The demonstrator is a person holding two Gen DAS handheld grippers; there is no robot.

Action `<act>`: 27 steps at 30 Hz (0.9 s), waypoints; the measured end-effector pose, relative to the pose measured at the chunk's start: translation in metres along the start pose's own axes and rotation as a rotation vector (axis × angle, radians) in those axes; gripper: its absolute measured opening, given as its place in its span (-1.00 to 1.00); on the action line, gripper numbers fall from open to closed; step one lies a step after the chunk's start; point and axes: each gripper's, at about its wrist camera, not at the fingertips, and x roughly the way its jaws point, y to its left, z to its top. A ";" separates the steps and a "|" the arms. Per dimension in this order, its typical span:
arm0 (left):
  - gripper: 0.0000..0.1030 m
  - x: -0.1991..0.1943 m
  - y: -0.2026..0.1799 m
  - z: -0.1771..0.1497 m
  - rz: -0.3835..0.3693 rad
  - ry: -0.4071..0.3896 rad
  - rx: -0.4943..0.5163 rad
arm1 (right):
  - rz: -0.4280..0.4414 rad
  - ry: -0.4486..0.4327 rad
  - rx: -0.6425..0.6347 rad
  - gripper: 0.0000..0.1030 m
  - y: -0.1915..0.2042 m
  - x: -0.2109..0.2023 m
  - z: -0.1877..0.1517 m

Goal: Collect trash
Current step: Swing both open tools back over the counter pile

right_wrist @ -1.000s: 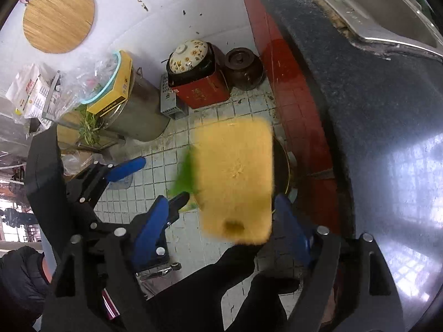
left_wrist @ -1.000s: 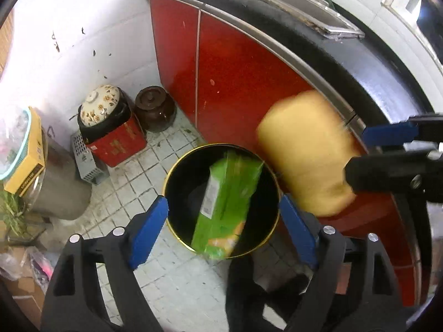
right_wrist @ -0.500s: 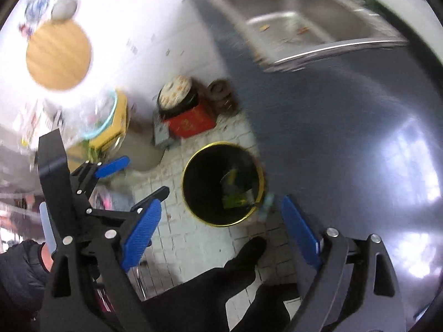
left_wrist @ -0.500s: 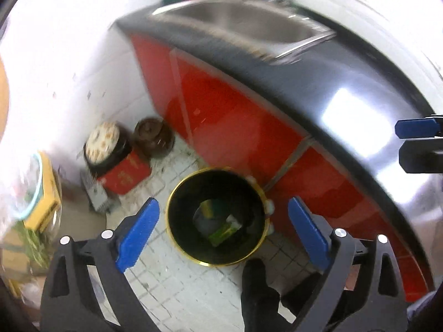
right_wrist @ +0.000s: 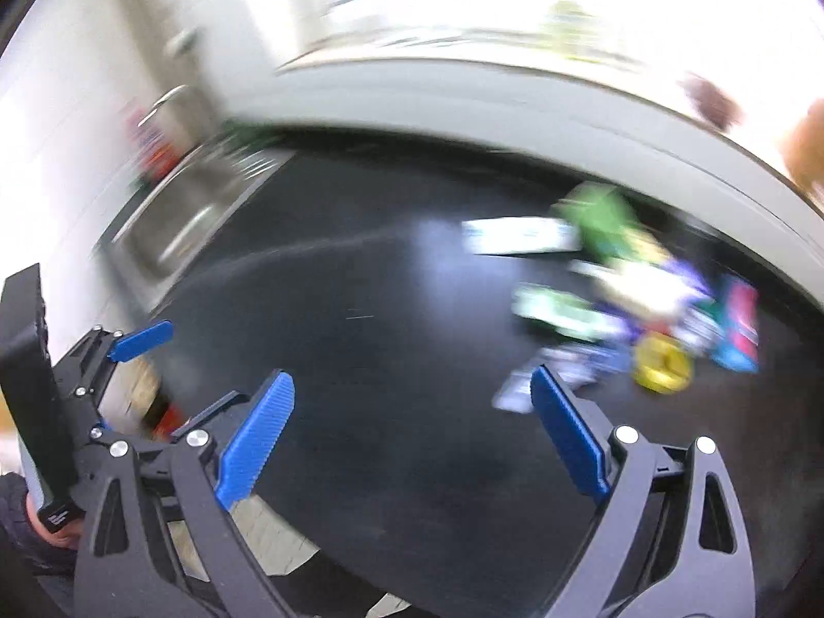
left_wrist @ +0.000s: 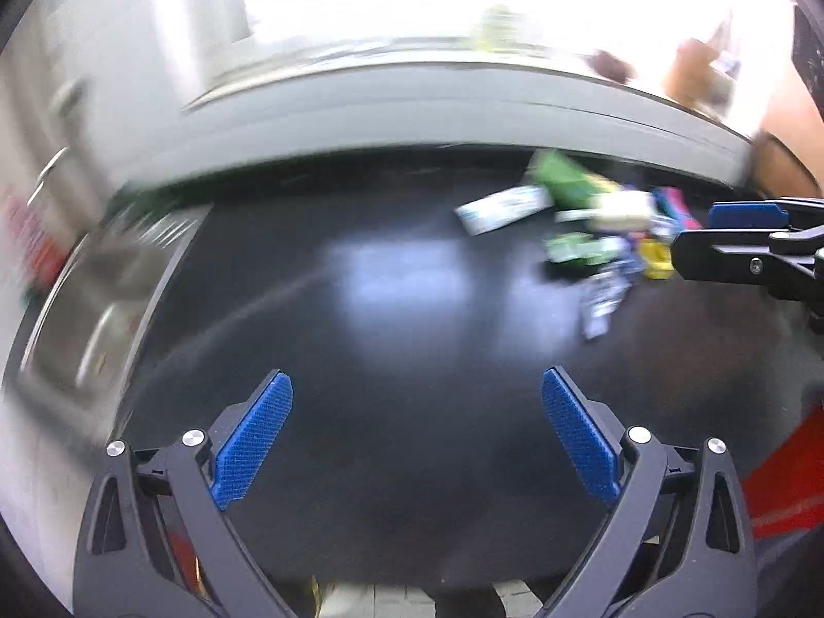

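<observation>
Surface: dark glossy countertop (left_wrist: 412,340) under a pale wall band, steel sink (left_wrist: 98,304) at about 9 o'clock in my left view; both views are smeared by motion blur.

Trash location: the litter pile (right_wrist: 618,304) lies on the counter at roughly 2 o'clock from my right gripper (right_wrist: 412,440), and at about 1 to 2 o'clock in my left view (left_wrist: 592,237), well apart from the left gripper (left_wrist: 416,445).

Trash look: mixed packaging, as far as the blur allows; a green packet (right_wrist: 600,219), a flat white-and-blue box (right_wrist: 517,237), a yellow ring-shaped piece (right_wrist: 662,360), and a pink-and-blue wrapper (right_wrist: 739,332). I cannot read any print.

Handling, my guess: light, thin card and film. The box should be stiff enough to pinch across its short sides; the wrappers are likely soft and slippery, so I would take a crumpled fold, not a flat face. The yellow ring looks rigid; grip across its rim.

Left fingers: spread wide, nothing between the blue pads (left_wrist: 252,445).

Right fingers: spread wide too, holding nothing; one pad (right_wrist: 566,435) overlaps the nearest scrap in view, contact unclear.
</observation>
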 end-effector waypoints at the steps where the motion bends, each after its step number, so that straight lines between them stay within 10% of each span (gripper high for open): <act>1: 0.84 0.006 -0.016 0.012 -0.028 -0.002 0.028 | -0.024 -0.009 0.034 0.75 -0.018 -0.007 -0.005; 9: 0.84 0.032 -0.104 0.046 -0.130 0.002 0.212 | -0.156 -0.050 0.274 0.75 -0.145 -0.049 -0.049; 15: 0.84 0.058 -0.115 0.058 -0.153 0.032 0.224 | -0.162 -0.046 0.296 0.75 -0.170 -0.041 -0.045; 27: 0.83 0.154 -0.153 0.050 -0.136 0.095 0.277 | -0.190 0.018 0.295 0.75 -0.259 0.062 0.000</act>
